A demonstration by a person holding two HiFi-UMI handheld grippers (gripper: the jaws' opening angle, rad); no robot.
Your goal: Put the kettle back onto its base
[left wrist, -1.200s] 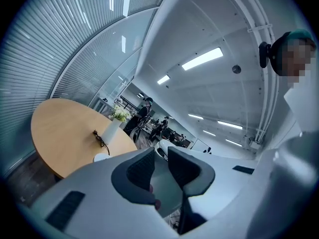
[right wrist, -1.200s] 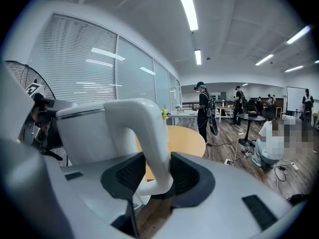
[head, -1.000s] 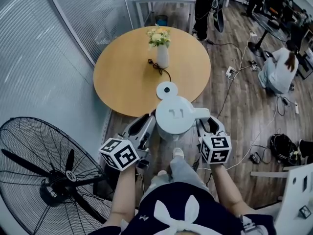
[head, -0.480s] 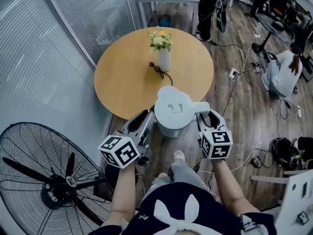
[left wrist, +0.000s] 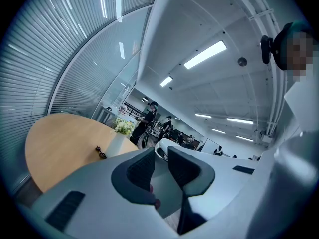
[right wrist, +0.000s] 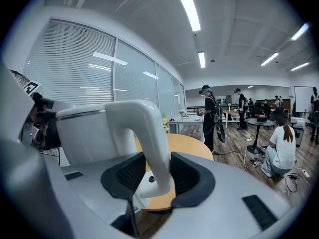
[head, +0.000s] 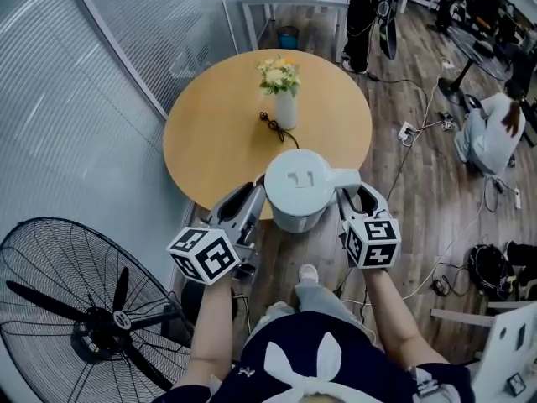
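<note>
The white kettle (head: pixel 300 187) hangs in the air over the near edge of the round wooden table (head: pixel 218 133). My right gripper (head: pixel 349 196) is shut on the kettle's handle (right wrist: pixel 149 143), with a pad on each side. In the right gripper view the white base (right wrist: pixel 143 180) lies on the table below the handle; in the head view the kettle hides it. Left of the kettle body, my left gripper (head: pixel 248 201) has its jaws a narrow gap apart and nothing between its pads (left wrist: pixel 142 169).
A white vase of flowers (head: pixel 284 99) and a black cord (head: pixel 270 126) sit mid-table beyond the kettle. A big floor fan (head: pixel 84 309) stands at lower left, slatted blinds along the left. People (head: pixel 491 128) and cables occupy the floor at the right.
Both grippers have carried the kettle forward towards the table. The base, visible beyond the kettle a second ago, is now covered by it in the head view.
</note>
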